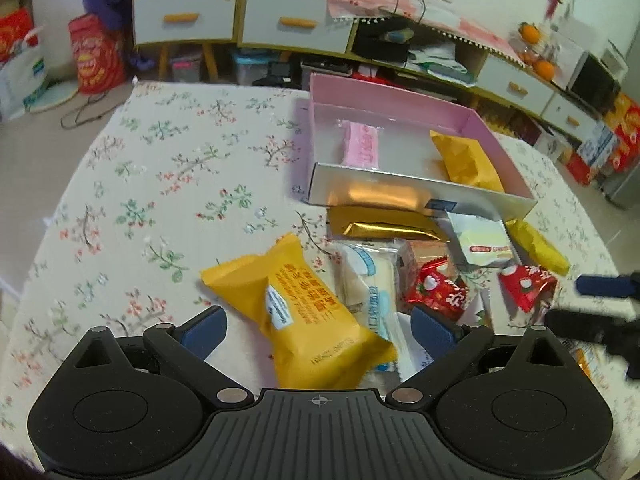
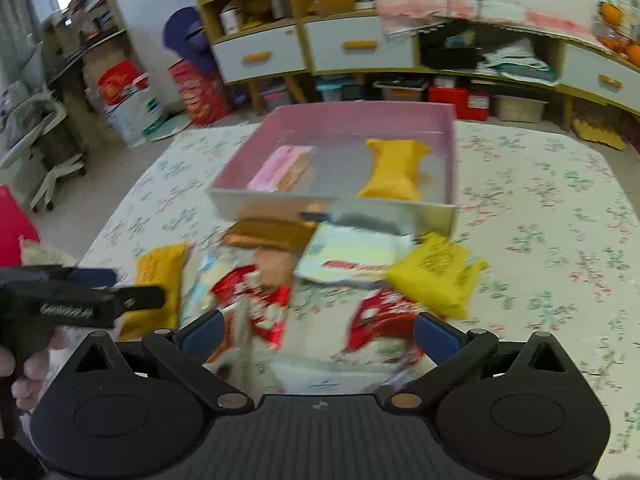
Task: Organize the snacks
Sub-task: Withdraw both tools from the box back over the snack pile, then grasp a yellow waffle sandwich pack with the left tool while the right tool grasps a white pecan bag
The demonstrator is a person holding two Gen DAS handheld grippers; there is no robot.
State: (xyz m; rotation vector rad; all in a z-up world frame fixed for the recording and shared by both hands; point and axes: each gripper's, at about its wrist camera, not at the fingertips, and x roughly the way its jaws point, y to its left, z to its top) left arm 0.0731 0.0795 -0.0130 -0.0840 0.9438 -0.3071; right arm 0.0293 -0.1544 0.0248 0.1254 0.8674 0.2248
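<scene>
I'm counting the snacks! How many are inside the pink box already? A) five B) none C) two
C: the pink cardboard box holds only a pink wrapped snack and a yellow wrapped snack; the other packets lie outside on the flowered tablecloth.

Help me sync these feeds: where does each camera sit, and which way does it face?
Left wrist: on the left hand-held gripper, facing its open fingers, a yellow snack packet and the pink box.
Right wrist: on the right hand-held gripper, facing red packets; a hand shows.
Shared: the box, the snack pile.
</scene>
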